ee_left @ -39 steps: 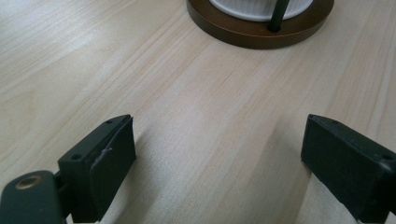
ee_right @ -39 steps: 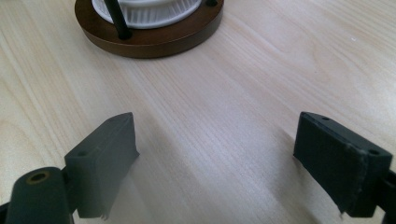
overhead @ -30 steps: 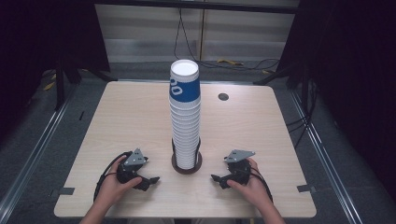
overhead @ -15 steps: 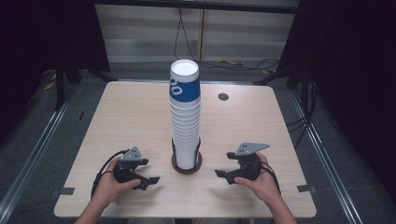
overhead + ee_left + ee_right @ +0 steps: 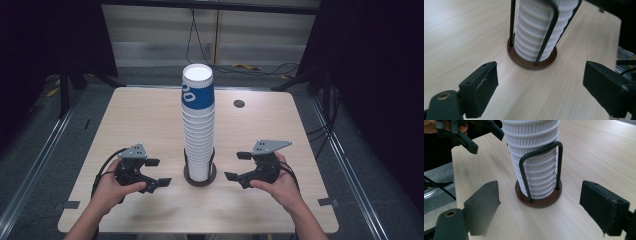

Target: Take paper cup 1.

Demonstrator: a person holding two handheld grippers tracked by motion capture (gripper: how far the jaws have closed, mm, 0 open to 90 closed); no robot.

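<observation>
Cup stack (image 5: 198, 125) stands in holder (image 5: 200, 175) (mid-table), claws either side.

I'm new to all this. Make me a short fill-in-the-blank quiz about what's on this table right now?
1. The tall stack of white ribbed paper cups stands in a round dark brown holder with black ____ uprights.
2. The topmost cup has a ____ band.
3. The left gripper and the right gripper sit on opposite sides of the stack, both with jaws ____.
4. The light wooden table carries a small dark round ____ near its far edge.

Missing words: wire; blue; open; disc
</observation>
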